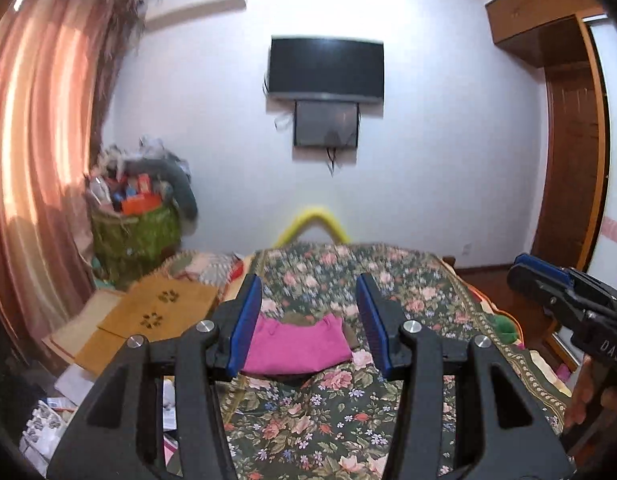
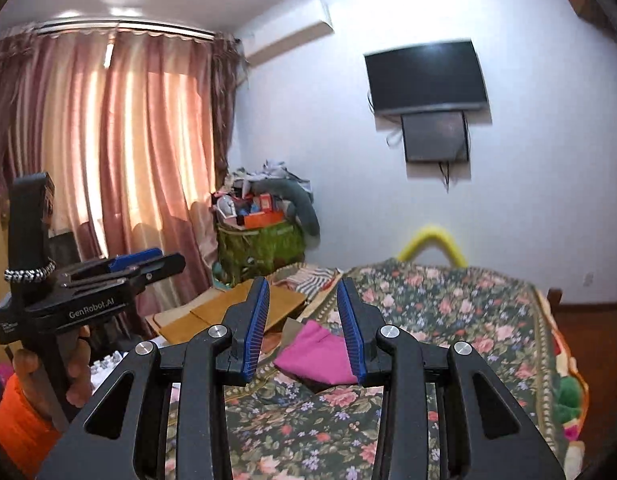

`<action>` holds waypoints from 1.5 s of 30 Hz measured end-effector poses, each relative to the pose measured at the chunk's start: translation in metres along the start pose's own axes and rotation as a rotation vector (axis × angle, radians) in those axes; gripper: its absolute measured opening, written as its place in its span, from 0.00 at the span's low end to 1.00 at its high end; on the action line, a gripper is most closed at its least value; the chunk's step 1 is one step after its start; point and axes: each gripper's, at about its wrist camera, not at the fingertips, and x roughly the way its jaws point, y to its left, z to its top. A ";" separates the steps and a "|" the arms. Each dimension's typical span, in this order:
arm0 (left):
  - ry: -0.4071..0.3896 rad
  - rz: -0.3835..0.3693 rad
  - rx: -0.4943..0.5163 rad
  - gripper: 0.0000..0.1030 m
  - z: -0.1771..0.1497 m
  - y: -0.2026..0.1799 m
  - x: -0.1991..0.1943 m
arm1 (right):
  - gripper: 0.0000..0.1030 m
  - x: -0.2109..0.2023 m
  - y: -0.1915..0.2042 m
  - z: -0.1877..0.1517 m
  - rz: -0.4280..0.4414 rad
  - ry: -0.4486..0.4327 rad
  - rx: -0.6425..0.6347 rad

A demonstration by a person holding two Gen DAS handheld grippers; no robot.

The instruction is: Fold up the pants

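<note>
The pink pants lie folded into a small rectangle on the flowered bedspread, on top of a darker cloth. My left gripper is held in the air well short of them, open, with nothing between its blue pads. At the right edge of the left wrist view is my right gripper, held by a hand. In the right wrist view the folded pants show past my right gripper, which is open and holds nothing. My left gripper is at the left of that view, level, held by a hand.
The bed runs toward the far wall with a yellow arch at its end. Left of the bed lie cardboard sheets, papers on the floor and a full green basket. Curtains hang at left; a wooden wardrobe stands at right.
</note>
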 end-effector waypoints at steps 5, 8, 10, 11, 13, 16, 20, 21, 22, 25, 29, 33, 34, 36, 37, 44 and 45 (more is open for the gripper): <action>-0.094 -0.014 0.002 0.72 -0.006 -0.012 -0.054 | 0.37 -0.027 0.012 -0.006 -0.008 -0.034 -0.015; -0.112 0.010 0.007 0.79 -0.009 -0.017 -0.069 | 0.59 -0.028 0.008 -0.009 -0.023 -0.037 0.002; -0.109 0.001 -0.009 0.88 -0.010 -0.016 -0.073 | 0.77 -0.032 0.008 -0.010 -0.052 -0.049 0.002; -0.107 -0.002 -0.017 0.91 -0.011 -0.015 -0.075 | 0.80 -0.034 0.008 -0.010 -0.067 -0.055 0.006; -0.112 0.009 -0.027 0.97 -0.013 -0.013 -0.077 | 0.90 -0.040 0.008 -0.010 -0.090 -0.071 0.020; -0.113 0.021 -0.032 0.99 -0.017 -0.012 -0.080 | 1.00 -0.043 0.006 -0.009 -0.132 -0.090 0.030; -0.112 0.027 -0.042 1.00 -0.019 -0.008 -0.081 | 1.00 -0.046 0.009 -0.006 -0.164 -0.097 0.010; -0.111 0.030 -0.040 1.00 -0.020 -0.008 -0.082 | 1.00 -0.051 0.012 -0.009 -0.162 -0.097 0.011; -0.112 0.033 -0.039 1.00 -0.021 -0.008 -0.082 | 1.00 -0.052 0.013 -0.009 -0.159 -0.097 0.013; -0.113 0.037 -0.034 1.00 -0.022 -0.009 -0.081 | 1.00 -0.056 0.015 -0.012 -0.159 -0.097 0.009; -0.115 0.042 -0.022 1.00 -0.024 -0.012 -0.081 | 1.00 -0.056 0.016 -0.014 -0.154 -0.093 0.006; -0.111 0.044 -0.011 1.00 -0.025 -0.017 -0.080 | 1.00 -0.057 0.020 -0.015 -0.157 -0.090 -0.006; -0.109 0.042 -0.009 1.00 -0.026 -0.017 -0.080 | 1.00 -0.057 0.020 -0.017 -0.159 -0.090 -0.008; -0.105 0.039 -0.008 1.00 -0.027 -0.017 -0.079 | 1.00 -0.057 0.022 -0.017 -0.164 -0.089 -0.015; -0.102 0.036 -0.008 1.00 -0.027 -0.018 -0.078 | 1.00 -0.057 0.022 -0.018 -0.165 -0.088 -0.018; -0.097 0.029 -0.011 1.00 -0.029 -0.018 -0.075 | 1.00 -0.057 0.024 -0.017 -0.166 -0.080 -0.016; -0.096 0.029 -0.012 1.00 -0.029 -0.018 -0.075 | 1.00 -0.057 0.023 -0.017 -0.165 -0.079 -0.014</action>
